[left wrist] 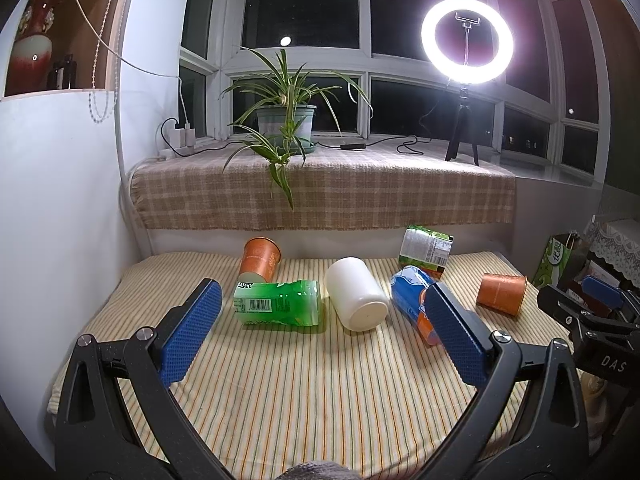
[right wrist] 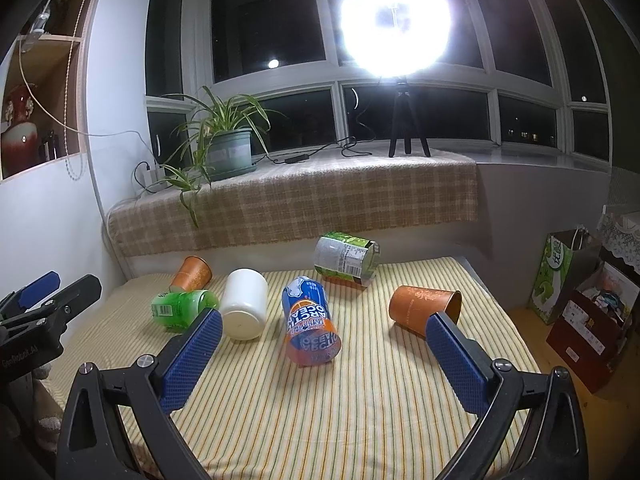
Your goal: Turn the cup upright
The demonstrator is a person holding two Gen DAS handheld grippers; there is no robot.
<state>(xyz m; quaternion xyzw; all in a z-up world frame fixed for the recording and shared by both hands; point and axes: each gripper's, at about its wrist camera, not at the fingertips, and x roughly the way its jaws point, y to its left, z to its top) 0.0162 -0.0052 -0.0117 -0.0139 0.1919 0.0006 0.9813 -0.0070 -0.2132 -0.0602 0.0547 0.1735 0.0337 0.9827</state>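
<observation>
Striped tabletop [left wrist: 280,400] fills lower frame, six cups lying on their sides mid-frame, white cup [left wrist: 356,294] centre, blue Arctic Ocean cup [right wrist: 310,326] beside it; left tool [left wrist: 320,332] and right tool [right wrist: 324,354] both spread, holding nothing.

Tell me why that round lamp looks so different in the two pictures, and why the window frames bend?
Left wrist view: the ring light shows as a clean ring with a purple haze around it. Right wrist view: the same lamp blows out into a solid white blob. Both views: the fisheye lens bows the window frames and darkens the corners; the cups stay sharp.
</observation>
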